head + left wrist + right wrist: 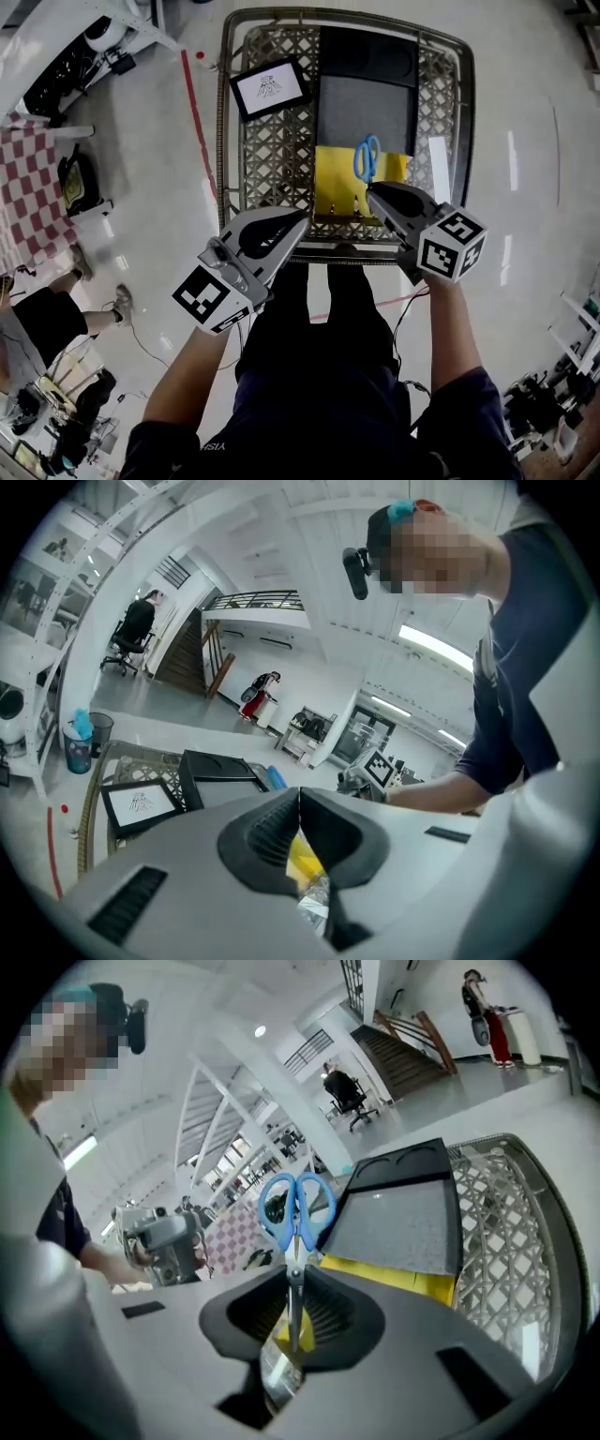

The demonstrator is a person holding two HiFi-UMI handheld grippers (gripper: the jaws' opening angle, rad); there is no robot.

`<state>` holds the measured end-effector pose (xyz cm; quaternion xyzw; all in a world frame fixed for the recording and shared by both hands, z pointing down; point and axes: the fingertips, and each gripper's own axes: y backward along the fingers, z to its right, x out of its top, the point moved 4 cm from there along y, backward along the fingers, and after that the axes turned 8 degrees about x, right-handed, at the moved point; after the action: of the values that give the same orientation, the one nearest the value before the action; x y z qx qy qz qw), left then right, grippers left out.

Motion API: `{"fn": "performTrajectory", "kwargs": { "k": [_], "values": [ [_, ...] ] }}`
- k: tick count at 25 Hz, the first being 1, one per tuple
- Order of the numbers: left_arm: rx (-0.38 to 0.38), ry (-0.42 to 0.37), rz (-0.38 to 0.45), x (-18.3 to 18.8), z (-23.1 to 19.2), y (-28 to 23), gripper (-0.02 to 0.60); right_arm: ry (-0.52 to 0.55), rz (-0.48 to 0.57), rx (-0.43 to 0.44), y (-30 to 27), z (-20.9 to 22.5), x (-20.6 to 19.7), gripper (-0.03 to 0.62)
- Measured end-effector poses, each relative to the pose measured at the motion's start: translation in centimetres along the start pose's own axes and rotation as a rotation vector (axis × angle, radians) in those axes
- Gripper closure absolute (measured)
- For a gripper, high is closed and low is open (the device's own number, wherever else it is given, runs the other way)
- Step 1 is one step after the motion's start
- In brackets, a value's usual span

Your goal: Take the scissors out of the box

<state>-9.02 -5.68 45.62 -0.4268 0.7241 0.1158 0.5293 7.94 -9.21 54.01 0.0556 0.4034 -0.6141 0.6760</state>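
In the head view, a wire basket (225, 112) stands on the pale floor and holds a black-framed picture (270, 87), a black box (367, 56) with a grey foam pad (366, 112) over it, and a yellow box (336, 178) at the near end. The right claw (372, 187) reaches in over the yellow box and holds the blue-handled scissors (367, 157) clear above it, the handles pointing away from the person. The left claw (302, 217) hangs at the near left corner of the yellow box. Each claw carries its marker cube on the side nearer the person. In the left gripper view, the left claw (300, 794) has its jaws together at the tips. Yellow and something shiny show through the gap behind them, but whether the jaws pinch anything cannot be told. Beyond the claw lie the framed picture (139, 803) and the black box (220, 766). In the right gripper view, the right claw (292, 1277) is clamped on the blades of the scissors (293, 1232), which run straight along the jaws. Their blue loops stick out past the tips, closed side by side. The scissors are in the air, with the grey foam pad (398, 1227), the yellow box (394, 1279) and the lattice of the wire basket (506, 1213) behind them, and the left claw (164, 1237) is off to one side
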Motion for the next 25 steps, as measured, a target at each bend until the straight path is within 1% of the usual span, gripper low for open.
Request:
{"fn": "performTrajectory", "kwargs": {
  "k": [5, 10, 18, 25],
  "values": [
    [-0.014, -0.053, 0.019, 3.1, 2.1, -0.2, 0.557, 0.008, 0.137, 0.045, 3.3, -3.2, 4.0, 0.522],
    [-0.031, -0.106, 0.05, 6.5, 4.1, -0.3, 0.557, 0.049, 0.23, 0.08, 6.5, -6.5, 7.4, 0.522],
    [-0.046, -0.169, 0.112, 11.1, 6.5, 0.1, 0.557, 0.158, 0.338, 0.14, 10.1, -12.1, 12.1, 0.522],
    [-0.061, -0.208, 0.179, 15.1, 8.4, 1.0, 0.557, 0.258, 0.376, 0.163, 12.4, -16.7, 15.2, 0.522]
  ]
}}
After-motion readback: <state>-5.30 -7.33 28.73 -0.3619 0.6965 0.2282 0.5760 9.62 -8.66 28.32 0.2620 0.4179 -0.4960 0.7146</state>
